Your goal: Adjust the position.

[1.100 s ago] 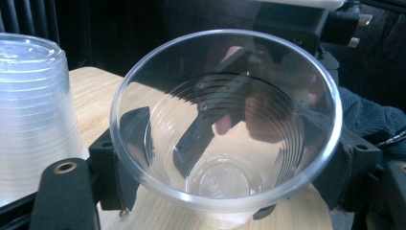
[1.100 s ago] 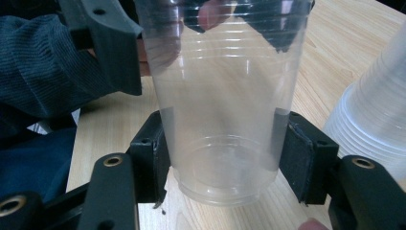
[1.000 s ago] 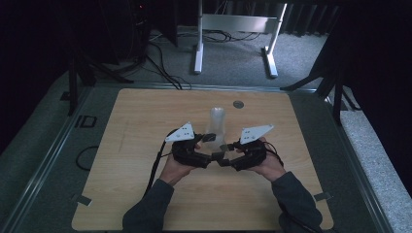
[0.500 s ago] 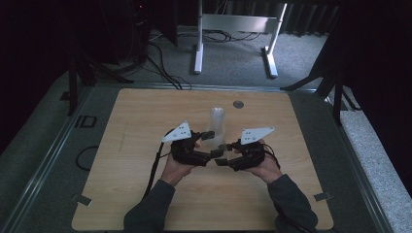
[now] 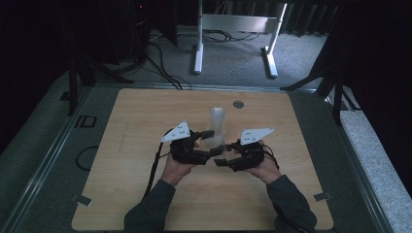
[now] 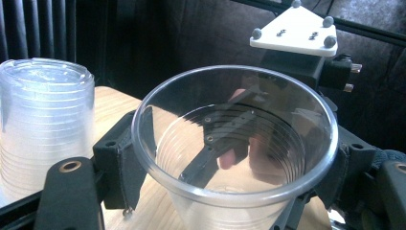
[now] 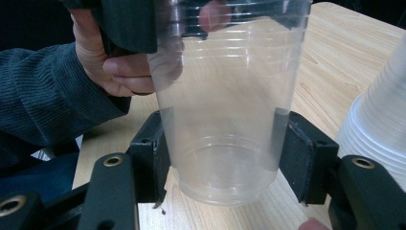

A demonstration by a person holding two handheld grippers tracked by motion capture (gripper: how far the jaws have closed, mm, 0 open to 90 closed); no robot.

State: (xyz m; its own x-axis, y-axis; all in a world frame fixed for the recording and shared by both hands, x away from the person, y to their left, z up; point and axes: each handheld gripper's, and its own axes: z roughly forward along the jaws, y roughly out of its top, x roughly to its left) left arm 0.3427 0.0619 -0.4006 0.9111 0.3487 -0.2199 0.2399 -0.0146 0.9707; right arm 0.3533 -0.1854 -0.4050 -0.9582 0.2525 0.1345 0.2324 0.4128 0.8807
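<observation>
A clear plastic cup (image 7: 225, 120) stands upright above the wooden surface (image 5: 145, 116), its base clamped by the right gripper (image 7: 222, 163); the left gripper (image 6: 234, 163), jaws just closing, flanks its rim beside a cup stack (image 6: 43, 124).

From above I could barely make out the clear cup (image 5: 217, 145) between the grippers. Its base was cut off in the left gripper view, its rim in the right, where the cup stack (image 7: 380, 129) ran off-frame.
</observation>
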